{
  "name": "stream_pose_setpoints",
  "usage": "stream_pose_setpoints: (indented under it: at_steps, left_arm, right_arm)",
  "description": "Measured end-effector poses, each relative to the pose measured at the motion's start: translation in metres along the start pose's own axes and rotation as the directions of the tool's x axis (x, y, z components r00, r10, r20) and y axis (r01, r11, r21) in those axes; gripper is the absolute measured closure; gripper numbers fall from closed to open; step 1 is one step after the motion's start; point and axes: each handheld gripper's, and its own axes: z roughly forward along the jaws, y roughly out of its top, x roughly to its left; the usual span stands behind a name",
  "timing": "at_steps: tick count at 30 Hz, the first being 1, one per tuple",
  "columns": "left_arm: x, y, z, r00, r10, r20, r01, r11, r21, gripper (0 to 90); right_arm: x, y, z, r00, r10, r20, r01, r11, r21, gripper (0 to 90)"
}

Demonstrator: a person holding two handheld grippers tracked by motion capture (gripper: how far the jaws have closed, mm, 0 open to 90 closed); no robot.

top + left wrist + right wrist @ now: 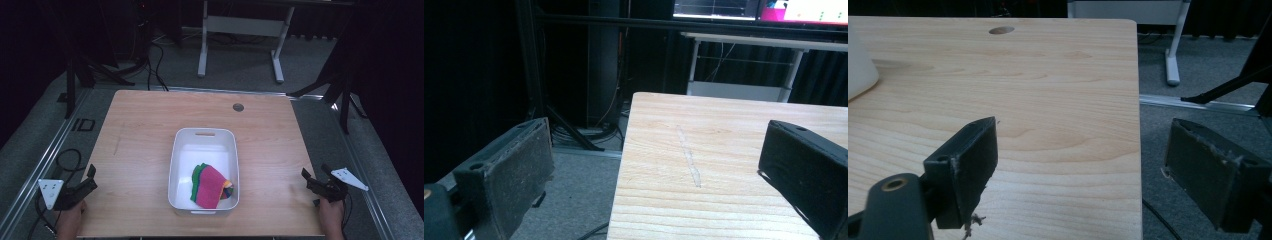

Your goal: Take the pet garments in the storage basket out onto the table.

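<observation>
With both the left gripper point(91, 178) and right gripper point(306, 177) spread wide and empty at the table point(140, 130) edges, reach inward over the white bin's point(176, 165) rim to the folded cloths point(210, 186) inside

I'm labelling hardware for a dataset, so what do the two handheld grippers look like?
Both are black, each held in a bare hand with no sleeve in sight. The left gripper and the right gripper each carry a pale grey three-cornered plate with small dark dots on top. A dark cable trails from each. Up close, the jaws are blocky black slabs with screw holes and worn, frayed pad edges.
</observation>
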Motion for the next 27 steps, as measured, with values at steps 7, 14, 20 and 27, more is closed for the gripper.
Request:
stream_pose_setpoints:
  at_steps: [7,14,20,27]
  left_arm:
    - [0.001,0.000,0.000,1.0000,-0.006,-0.006,0.006,1.0000,-0.003,1.8]
    - [0.002,0.000,0.001,0.9999,-0.003,0.012,0.003,1.0000,0.008,1.8]
    - [0.002,0.000,0.001,0.9998,-0.003,0.021,0.003,1.0000,0.008,1.8]
    - [0.003,0.001,0.001,0.9997,-0.005,0.025,0.005,0.9999,0.011,1.8]
  right_arm:
    - [-0.006,0.003,0.005,0.9986,0.001,-0.053,0.001,0.999,0.050,13.7]
    - [-0.013,0.010,0.012,0.9763,-0.072,-0.204,0.109,0.979,0.175,14.0]
    - [-0.019,0.016,0.013,0.9187,-0.150,-0.365,0.268,0.917,0.295,14.7]
    - [-0.006,0.023,0.013,0.8244,-0.177,-0.538,0.419,0.829,0.371,14.7]
